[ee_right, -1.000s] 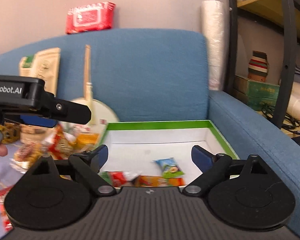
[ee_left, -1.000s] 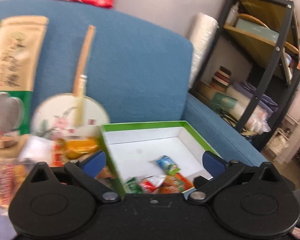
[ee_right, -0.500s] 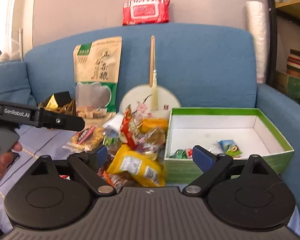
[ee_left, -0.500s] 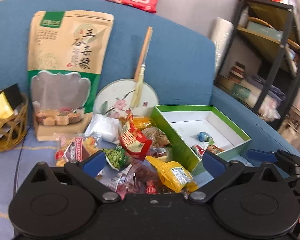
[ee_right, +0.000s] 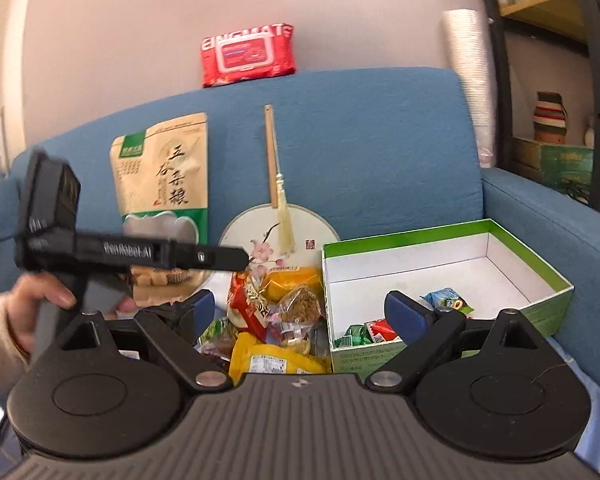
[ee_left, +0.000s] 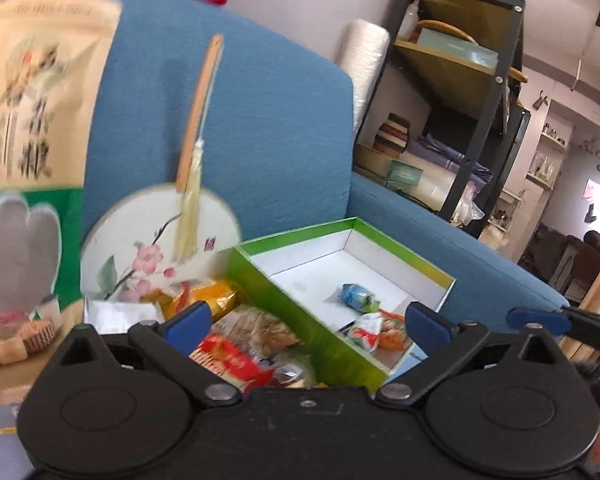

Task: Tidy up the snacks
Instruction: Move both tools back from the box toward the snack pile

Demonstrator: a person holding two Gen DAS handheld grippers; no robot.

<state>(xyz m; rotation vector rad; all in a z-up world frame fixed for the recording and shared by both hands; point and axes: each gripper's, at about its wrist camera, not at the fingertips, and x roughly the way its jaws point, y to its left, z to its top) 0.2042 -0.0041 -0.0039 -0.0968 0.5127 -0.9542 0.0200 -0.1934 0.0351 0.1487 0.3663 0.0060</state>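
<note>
Both sets of jaws stand wide and hold nothing. Between the jaws of the right gripper (ee_right: 300, 316) lies the snack pile (ee_right: 274, 316): a yellow packet (ee_right: 276, 360) nearest, a red packet (ee_right: 248, 304) behind it. Ahead of the right-hand jaw sits the green box (ee_right: 548, 300), open, with a blue candy (ee_right: 446, 298) and red and green wrappers (ee_right: 364, 332) on its white floor. The left gripper (ee_left: 306, 320) straddles the box's near wall, part of the pile by its left-hand jaw. Beyond stand a round painted fan (ee_right: 280, 232) and a tan grain-snack pouch (ee_right: 164, 176) against the blue sofa back (ee_right: 380, 140). A pack of wet wipes (ee_right: 248, 54) rests on top.
</note>
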